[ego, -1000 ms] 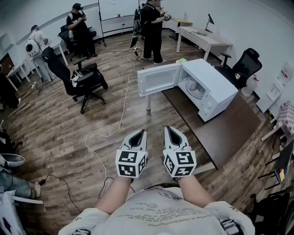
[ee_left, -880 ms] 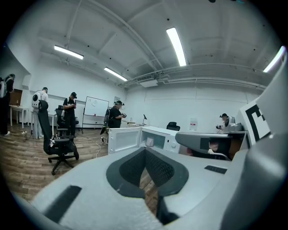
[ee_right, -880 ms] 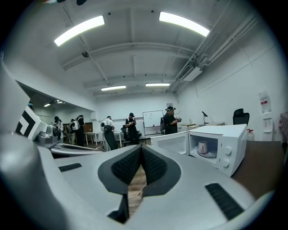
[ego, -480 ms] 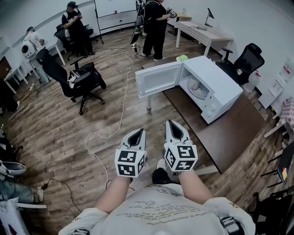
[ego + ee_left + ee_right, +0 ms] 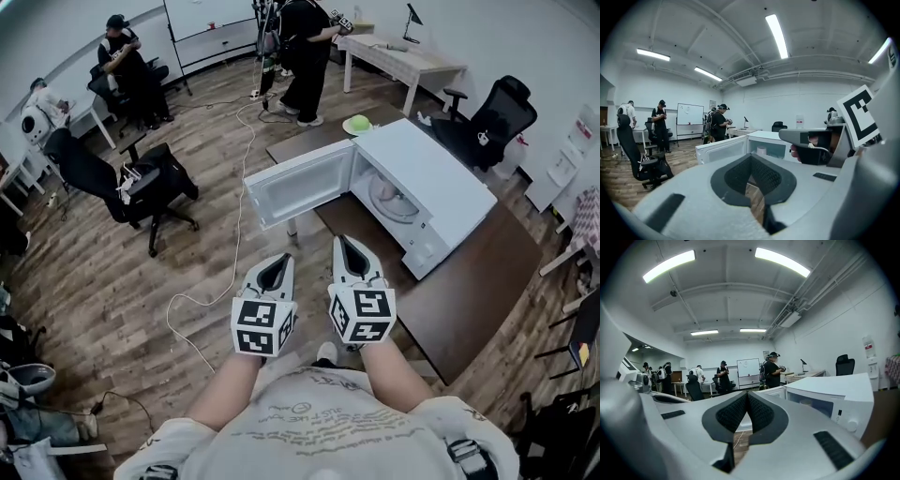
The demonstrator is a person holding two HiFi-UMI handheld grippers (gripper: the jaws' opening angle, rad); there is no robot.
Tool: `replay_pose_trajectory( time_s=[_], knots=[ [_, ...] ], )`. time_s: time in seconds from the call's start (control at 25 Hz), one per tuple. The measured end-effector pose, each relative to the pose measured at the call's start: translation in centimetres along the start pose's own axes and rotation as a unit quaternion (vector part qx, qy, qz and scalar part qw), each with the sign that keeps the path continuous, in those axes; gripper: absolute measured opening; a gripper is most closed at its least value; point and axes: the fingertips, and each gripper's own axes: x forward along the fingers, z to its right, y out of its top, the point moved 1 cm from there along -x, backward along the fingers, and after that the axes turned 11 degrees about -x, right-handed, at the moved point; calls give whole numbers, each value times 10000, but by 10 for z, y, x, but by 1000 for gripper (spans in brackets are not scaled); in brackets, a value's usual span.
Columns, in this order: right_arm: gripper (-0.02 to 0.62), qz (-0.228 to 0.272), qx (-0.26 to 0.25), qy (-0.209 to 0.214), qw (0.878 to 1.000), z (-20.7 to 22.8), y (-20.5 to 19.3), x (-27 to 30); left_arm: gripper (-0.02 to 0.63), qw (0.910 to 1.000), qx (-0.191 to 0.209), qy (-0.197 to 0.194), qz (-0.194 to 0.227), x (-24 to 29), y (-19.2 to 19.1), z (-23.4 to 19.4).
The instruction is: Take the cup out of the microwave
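Head view: we hold the left gripper (image 5: 273, 272) and right gripper (image 5: 351, 255) side by side, short of the table (image 5: 478, 272). The microwave (image 5: 441, 183) sits at its far end, door (image 5: 295, 183) wide open for reaching in. Left gripper view: jaws together, empty; the cup (image 5: 761, 151) is inside, well ahead. Right gripper view: jaws likewise together, empty.

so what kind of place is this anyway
Probably an open office or lab workspace: a whiteboard on the far wall, rolling office chairs, a desk, and a white microwave standing open on a dark table.
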Motion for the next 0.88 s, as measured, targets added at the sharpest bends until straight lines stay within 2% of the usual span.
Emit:
replay_pose_trajectory(
  time_s=[0.4, 0.64, 0.88],
  knots=[
    [15, -153, -112, -475, 9987, 88, -6, 54, 14, 9986, -97, -501, -107, 116, 20, 18],
    [15, -201, -128, -923, 9954, 144, -5, 61, 13, 9966, -10, -827, 31, 168, 39, 41],
    [15, -258, -245, -1396, 9896, 175, -7, 59, 14, 9928, 29, -1192, -113, 207, 34, 56]
  ],
)
